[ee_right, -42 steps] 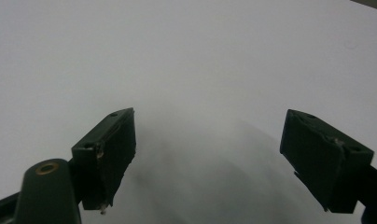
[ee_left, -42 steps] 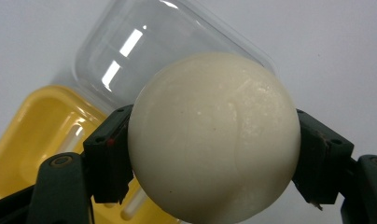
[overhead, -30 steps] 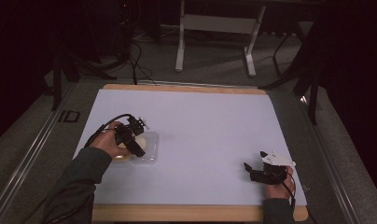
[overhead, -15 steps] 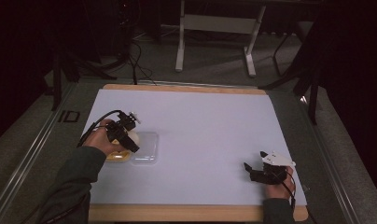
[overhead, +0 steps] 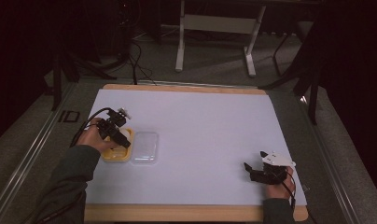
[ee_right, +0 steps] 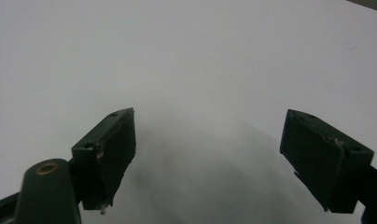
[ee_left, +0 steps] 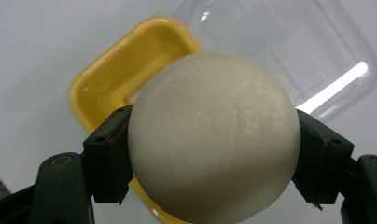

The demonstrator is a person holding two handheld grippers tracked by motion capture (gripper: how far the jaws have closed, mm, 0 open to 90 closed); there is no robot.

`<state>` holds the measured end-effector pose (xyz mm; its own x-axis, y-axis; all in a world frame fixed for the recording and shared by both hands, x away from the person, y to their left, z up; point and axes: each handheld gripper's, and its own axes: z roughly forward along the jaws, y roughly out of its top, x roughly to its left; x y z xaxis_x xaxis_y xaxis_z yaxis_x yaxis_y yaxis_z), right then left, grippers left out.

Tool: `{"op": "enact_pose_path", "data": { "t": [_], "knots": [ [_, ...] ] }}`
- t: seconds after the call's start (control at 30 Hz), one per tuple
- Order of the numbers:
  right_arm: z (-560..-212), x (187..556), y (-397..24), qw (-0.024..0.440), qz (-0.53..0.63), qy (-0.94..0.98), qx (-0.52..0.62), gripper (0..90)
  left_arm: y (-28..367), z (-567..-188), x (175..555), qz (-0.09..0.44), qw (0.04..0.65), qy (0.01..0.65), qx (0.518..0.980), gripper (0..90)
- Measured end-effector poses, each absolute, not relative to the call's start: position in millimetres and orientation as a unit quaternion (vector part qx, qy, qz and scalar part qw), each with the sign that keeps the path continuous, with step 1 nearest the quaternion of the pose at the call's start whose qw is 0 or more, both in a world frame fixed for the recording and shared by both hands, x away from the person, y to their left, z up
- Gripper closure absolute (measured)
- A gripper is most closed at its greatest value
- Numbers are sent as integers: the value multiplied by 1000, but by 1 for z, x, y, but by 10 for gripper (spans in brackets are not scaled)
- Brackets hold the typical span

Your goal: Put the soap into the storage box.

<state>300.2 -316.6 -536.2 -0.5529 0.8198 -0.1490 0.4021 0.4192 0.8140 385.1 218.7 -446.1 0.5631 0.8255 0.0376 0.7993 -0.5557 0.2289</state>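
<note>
L fingers clamped on white ball | over yellow tray | R fingers apart

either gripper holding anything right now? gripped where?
Left gripper clamps a white ball, one jaw on each opposite side, above the yellow tray. Right gripper is open, holding nothing.
</note>
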Motion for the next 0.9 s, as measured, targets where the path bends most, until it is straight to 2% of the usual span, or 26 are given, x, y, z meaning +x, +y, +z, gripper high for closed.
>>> {"op": "enact_pose_path", "data": {
  "t": [0.5,0.9],
  "knots": [
    [-536,300,-317,276,379,796,384,179,231,-462,397,66,86,503,857,257],
    [-536,300,-316,277,379,796,383,179,233,-478,402,61,82,509,855,257]
  ]
}}
